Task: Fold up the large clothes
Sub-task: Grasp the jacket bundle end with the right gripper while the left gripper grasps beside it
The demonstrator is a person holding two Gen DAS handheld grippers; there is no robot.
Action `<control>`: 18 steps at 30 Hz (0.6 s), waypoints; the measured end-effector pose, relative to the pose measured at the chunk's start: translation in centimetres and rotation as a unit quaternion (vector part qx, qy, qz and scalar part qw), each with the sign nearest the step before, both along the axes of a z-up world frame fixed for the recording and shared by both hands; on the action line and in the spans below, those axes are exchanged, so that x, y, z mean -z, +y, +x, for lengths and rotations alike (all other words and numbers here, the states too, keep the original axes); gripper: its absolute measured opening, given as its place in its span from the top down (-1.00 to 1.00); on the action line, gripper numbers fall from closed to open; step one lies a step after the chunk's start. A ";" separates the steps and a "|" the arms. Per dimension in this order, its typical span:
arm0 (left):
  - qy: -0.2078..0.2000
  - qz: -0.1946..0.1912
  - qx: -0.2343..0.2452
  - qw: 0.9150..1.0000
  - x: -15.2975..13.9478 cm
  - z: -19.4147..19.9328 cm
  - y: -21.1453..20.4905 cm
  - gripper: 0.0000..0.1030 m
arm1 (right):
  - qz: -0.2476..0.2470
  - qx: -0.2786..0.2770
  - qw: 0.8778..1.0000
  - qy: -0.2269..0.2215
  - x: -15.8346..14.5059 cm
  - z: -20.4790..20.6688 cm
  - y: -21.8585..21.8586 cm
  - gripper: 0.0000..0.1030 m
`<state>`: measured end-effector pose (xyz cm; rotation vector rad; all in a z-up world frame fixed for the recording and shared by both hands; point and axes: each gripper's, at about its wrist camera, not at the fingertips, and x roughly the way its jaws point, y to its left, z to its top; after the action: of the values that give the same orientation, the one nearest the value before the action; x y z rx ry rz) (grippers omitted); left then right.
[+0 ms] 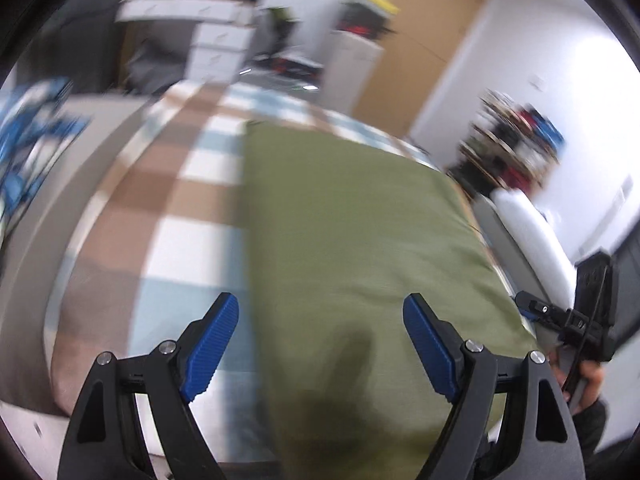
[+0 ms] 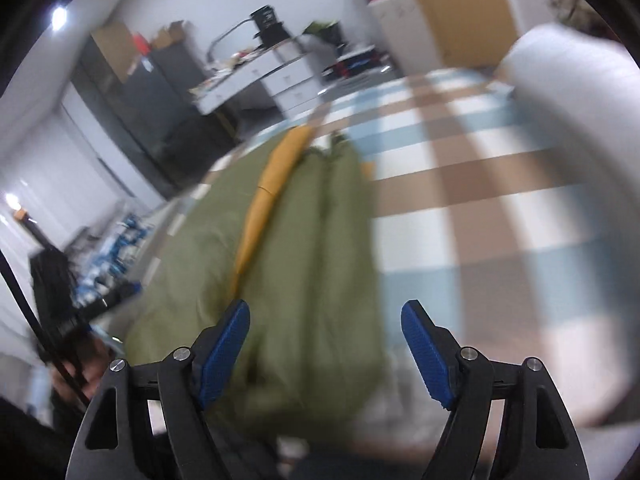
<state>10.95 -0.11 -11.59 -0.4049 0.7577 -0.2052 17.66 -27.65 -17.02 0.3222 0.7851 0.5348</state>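
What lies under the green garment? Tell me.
The green garment lies on a checked bedcover of brown, white and blue squares. What the cloth covers cannot be seen.

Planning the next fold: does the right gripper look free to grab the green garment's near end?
Probably yes. The right gripper is open and empty, with the green garment directly below and ahead on the checked bedspread; nothing lies between them.

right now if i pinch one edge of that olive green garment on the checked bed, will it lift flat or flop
The olive green garment will probably flop: it lies soft and creased, with its orange lining showing. Spread long over the checked bedcover, it likely drags. Both grippers are open, holding nothing.
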 end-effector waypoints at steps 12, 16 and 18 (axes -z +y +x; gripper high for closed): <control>0.060 -0.134 0.069 0.987 3.7 4.2 0.5 -0.57 | 0.024 -0.115 0.990 0.073 2.9 4.9 2.5 -0.58; 0.066 -0.144 0.089 0.983 3.2 5.2 0.5 -0.57 | 0.053 -0.110 0.989 0.082 3.2 5.8 3.2 -0.48; 0.074 -0.148 0.103 0.981 3.2 5.9 0.5 -0.57 | 0.062 -0.102 0.989 0.082 3.4 5.8 3.5 -0.30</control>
<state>16.85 0.37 -14.76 -0.6287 0.9191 -0.4911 23.41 -24.19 -20.40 0.4067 0.9515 0.7590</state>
